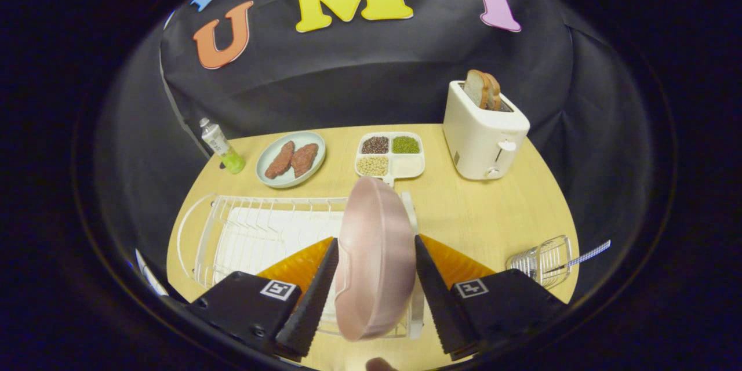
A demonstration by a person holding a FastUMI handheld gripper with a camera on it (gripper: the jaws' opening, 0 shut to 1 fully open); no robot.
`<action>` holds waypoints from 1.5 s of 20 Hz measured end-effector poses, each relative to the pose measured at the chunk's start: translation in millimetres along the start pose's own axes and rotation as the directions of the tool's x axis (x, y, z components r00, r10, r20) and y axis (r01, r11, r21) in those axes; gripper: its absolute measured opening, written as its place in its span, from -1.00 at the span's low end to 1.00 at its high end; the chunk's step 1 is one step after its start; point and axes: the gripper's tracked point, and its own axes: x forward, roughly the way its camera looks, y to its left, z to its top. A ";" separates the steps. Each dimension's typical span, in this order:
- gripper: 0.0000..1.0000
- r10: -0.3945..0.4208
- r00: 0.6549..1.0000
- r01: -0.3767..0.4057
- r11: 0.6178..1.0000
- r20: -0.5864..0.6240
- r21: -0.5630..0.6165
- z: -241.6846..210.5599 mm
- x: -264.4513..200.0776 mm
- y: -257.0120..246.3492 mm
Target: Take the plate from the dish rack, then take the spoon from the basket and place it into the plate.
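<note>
You have the pink plate point(374, 258) standing on edge between the fingers of the tool point(374, 301), its rim at the right end of the white wire dish rack point(255, 232). Both fingers sit close against the plate, one on each face, so the tool looks closed on it, though the exact contact is hard to make out. The rack stretches away to the left of your fingers, its slots bare apart from a white tray beneath. To the right of the fingers, near the edge of the wooden bench point(481, 214), a small wire basket point(542, 261) lies with the spoon point(585, 256) in it, the checked handle poking out to the right. Beyond the plate, further ahead, sits a divided tray of beans and grains point(389, 155), and to its left a pale green dish with two pieces of meat point(291, 159). Left of that stands a small bottle point(222, 146) with green liquid. Ahead and to the right, a white toaster point(484, 133) holds slices of bread point(482, 89).
</note>
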 end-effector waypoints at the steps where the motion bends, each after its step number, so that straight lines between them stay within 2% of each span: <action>1: 0.61 -0.020 1.000 0.020 1.000 -0.005 0.007 -0.5 0.8 -1.5; 4: -0.11 -0.078 0.997 0.079 0.996 -0.026 0.036 -5.4 -1.5 -3.9; 6: -0.28 -0.128 0.991 0.129 0.991 -0.040 0.037 -6.7 -4.3 -6.5; 12: -0.36 -0.263 0.964 0.262 0.965 -0.039 -0.027 1.1 -21.2 -2.4; 18: -0.38 -0.352 0.936 0.351 0.933 0.003 -0.075 20.8 -39.4 2.3; 24: -0.40 -0.242 0.968 0.245 0.969 0.063 -0.043 13.6 -80.8 19.9; 30: -0.40 -0.090 0.993 0.092 0.996 0.081 -0.021 -44.3 -127.1 16.2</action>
